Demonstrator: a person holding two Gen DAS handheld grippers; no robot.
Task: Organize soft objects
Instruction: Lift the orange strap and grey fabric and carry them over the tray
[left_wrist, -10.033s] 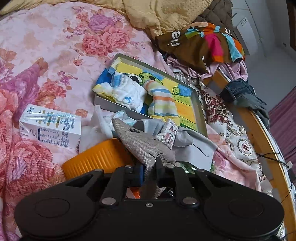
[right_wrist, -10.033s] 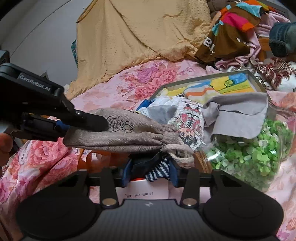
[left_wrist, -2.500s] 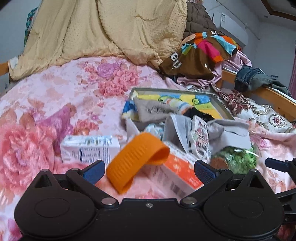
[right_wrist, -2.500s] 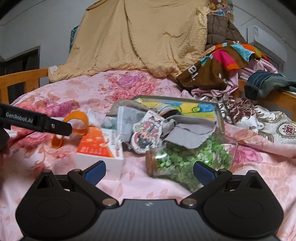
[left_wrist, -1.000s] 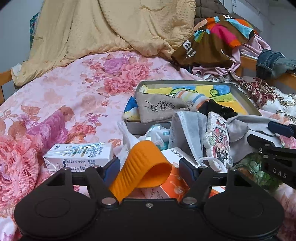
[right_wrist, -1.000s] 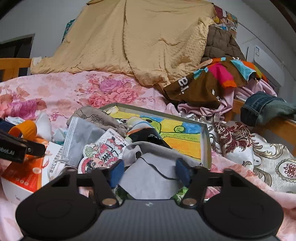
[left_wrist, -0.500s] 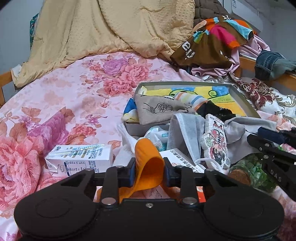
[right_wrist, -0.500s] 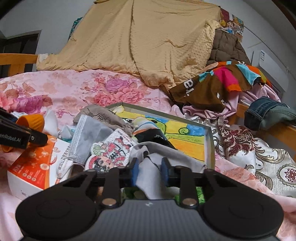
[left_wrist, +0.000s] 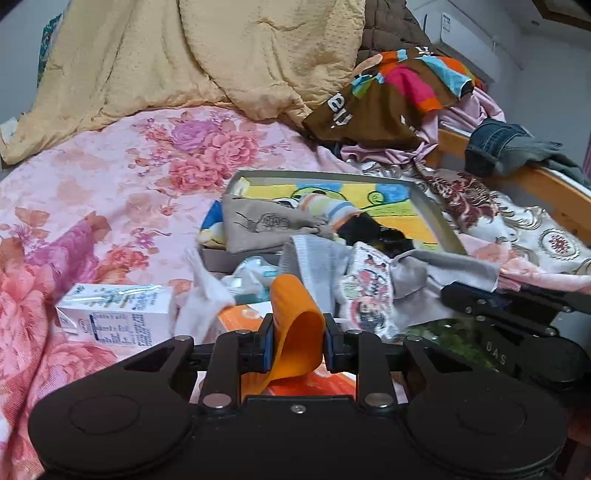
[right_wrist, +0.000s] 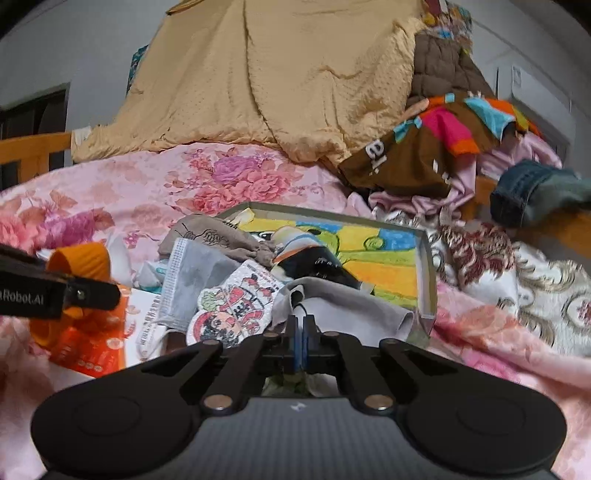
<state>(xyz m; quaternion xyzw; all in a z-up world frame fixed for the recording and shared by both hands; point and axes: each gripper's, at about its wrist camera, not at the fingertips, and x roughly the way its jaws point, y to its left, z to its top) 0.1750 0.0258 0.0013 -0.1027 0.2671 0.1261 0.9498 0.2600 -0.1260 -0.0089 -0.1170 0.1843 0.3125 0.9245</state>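
Observation:
My left gripper is shut on a soft orange band, which is squeezed into a fold and held just above an orange box. The right wrist view shows that same band at the far left. My right gripper has its jaws closing fully, the pads pinching the near edge of a grey cloth. The cloth lies beside a cartoon-print pouch and a grey face mask. Behind them, a shallow tray holds a beige drawstring pouch, a striped sock and something black.
A white carton lies on the pink floral bedspread at left. A jar of green bits sits under the grey cloth. A yellow quilt and piled clothes lie at the back, and a wooden bed rail is on the right.
Both grippers closed: the left onto the orange band, folding it and raising it a little, and the right onto the grey cloth's edge.

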